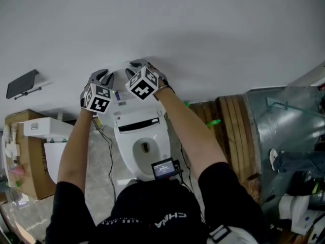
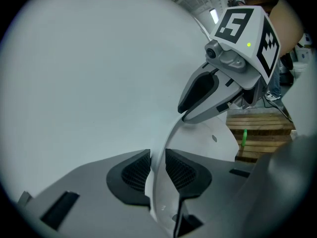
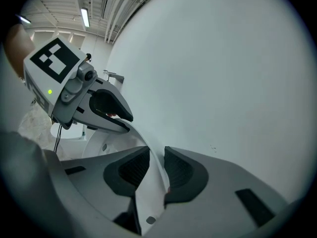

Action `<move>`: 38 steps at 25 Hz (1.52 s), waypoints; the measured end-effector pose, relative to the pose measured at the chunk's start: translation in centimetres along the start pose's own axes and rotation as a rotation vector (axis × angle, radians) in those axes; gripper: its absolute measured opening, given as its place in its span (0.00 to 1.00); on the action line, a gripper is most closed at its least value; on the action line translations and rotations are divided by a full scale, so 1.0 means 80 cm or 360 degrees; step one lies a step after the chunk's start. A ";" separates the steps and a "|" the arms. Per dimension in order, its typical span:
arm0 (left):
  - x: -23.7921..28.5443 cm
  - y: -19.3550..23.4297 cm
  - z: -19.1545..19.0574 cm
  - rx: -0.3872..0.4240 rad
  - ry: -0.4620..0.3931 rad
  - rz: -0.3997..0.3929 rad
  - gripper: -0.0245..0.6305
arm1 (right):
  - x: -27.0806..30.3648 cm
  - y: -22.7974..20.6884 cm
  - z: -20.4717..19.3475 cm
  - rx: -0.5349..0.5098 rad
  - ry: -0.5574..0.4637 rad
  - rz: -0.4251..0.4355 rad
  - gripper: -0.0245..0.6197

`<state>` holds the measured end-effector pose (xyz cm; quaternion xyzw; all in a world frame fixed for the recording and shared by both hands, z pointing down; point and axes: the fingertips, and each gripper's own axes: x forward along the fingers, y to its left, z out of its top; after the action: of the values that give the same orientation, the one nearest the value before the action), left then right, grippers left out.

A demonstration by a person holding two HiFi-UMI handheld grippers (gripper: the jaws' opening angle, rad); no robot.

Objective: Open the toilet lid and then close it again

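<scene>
I've got the head camera looking steeply down, toilet lid (image 1: pixel 122 79) at twelve o'clock. Both gripper cameras hug its rim: left view catches the right gripper (image 2: pixel 184 116) at two, right view the left gripper (image 3: pixel 130 124) at ten.

Lid (image 2: pixel 205 150) top behind right hand-held gripper (image 2: pixel 182 114)

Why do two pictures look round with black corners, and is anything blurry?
Left gripper view: the wide lens bends everything into a circle with dark corners; the toilet lid looks soft up close. Right gripper view: same round bend, bright ceiling lights top left. Head view: not round, evenly lit, fairly sharp.
</scene>
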<state>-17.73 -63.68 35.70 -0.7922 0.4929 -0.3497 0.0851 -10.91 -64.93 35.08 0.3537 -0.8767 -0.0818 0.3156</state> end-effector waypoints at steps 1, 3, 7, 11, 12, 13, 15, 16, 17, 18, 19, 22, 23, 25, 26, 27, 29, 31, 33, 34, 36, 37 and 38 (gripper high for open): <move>0.001 0.001 0.000 -0.0005 -0.0001 0.0004 0.19 | 0.001 -0.001 0.000 -0.0005 -0.0006 0.0006 0.19; 0.003 0.002 0.000 -0.0018 -0.0004 0.0013 0.19 | 0.003 -0.002 0.000 -0.0009 -0.0016 0.0018 0.19; 0.003 0.000 0.001 -0.0039 0.0000 0.0033 0.19 | 0.001 -0.002 -0.002 -0.0047 -0.0027 0.0024 0.19; -0.008 -0.004 0.002 0.0036 -0.0006 0.0105 0.19 | -0.004 0.002 -0.001 -0.0103 -0.0020 0.0029 0.18; -0.011 -0.006 0.001 0.0038 -0.0001 0.0120 0.19 | -0.005 0.003 -0.001 -0.0110 -0.0015 0.0034 0.18; -0.015 -0.008 0.001 0.0030 -0.0001 0.0132 0.19 | -0.005 0.004 -0.002 -0.0114 -0.0011 0.0037 0.18; -0.024 -0.012 0.001 0.0028 -0.0009 0.0149 0.19 | -0.007 0.004 -0.001 -0.0122 -0.0009 0.0026 0.18; -0.028 -0.015 0.000 0.0041 -0.0011 0.0157 0.19 | -0.007 0.004 -0.001 -0.0131 -0.0011 0.0015 0.18; -0.032 -0.017 -0.001 0.0055 -0.0013 0.0165 0.19 | -0.008 0.004 -0.001 -0.0145 -0.0013 0.0002 0.18; -0.036 -0.019 -0.003 0.0063 -0.0014 0.0173 0.19 | -0.008 0.004 -0.001 -0.0167 -0.0012 -0.0013 0.18; -0.040 -0.020 -0.005 0.0066 -0.0011 0.0178 0.19 | -0.009 0.004 -0.002 -0.0195 -0.0005 -0.0027 0.18; -0.047 -0.025 -0.014 0.0055 0.0021 0.0179 0.19 | -0.015 0.004 -0.004 -0.0250 0.0028 -0.0051 0.18; -0.049 -0.026 -0.017 0.0049 0.0031 0.0181 0.19 | -0.019 0.002 -0.003 -0.0240 0.0018 -0.0053 0.18; -0.053 -0.028 -0.020 0.0035 0.0043 0.0186 0.19 | -0.031 -0.001 0.000 -0.0181 -0.0026 -0.0048 0.18; -0.055 -0.030 -0.021 0.0029 0.0048 0.0189 0.19 | -0.038 -0.002 0.001 -0.0153 -0.0046 -0.0043 0.18; -0.057 -0.033 -0.021 0.0022 0.0052 0.0194 0.19 | -0.045 -0.003 0.000 -0.0138 -0.0060 -0.0040 0.18; -0.060 -0.037 -0.019 0.0002 0.0051 0.0210 0.19 | -0.056 -0.005 -0.003 -0.0146 -0.0074 -0.0037 0.18; -0.063 -0.042 -0.014 -0.0018 0.0043 0.0228 0.19 | -0.066 -0.008 -0.006 -0.0164 -0.0090 -0.0027 0.18; -0.069 -0.048 -0.008 -0.0008 0.0033 0.0249 0.19 | -0.077 -0.002 -0.009 -0.0160 -0.0121 0.0017 0.18; -0.073 -0.051 -0.006 0.0003 0.0028 0.0258 0.19 | -0.085 0.002 -0.010 -0.0149 -0.0145 0.0039 0.15; -0.082 -0.061 0.000 0.0020 0.0008 0.0267 0.19 | -0.101 0.011 -0.014 -0.0124 -0.0192 0.0054 0.09; -0.087 -0.065 0.003 0.0022 -0.0009 0.0270 0.16 | -0.108 0.016 -0.017 -0.0107 -0.0208 0.0056 0.08; -0.092 -0.070 0.006 0.0020 -0.0030 0.0266 0.10 | -0.115 0.022 -0.022 -0.0088 -0.0219 0.0060 0.07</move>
<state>-15.36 -54.80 34.58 -0.7509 0.5543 -0.3370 0.1236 -5.78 -57.36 32.55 0.3218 -0.9002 -0.1241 0.2659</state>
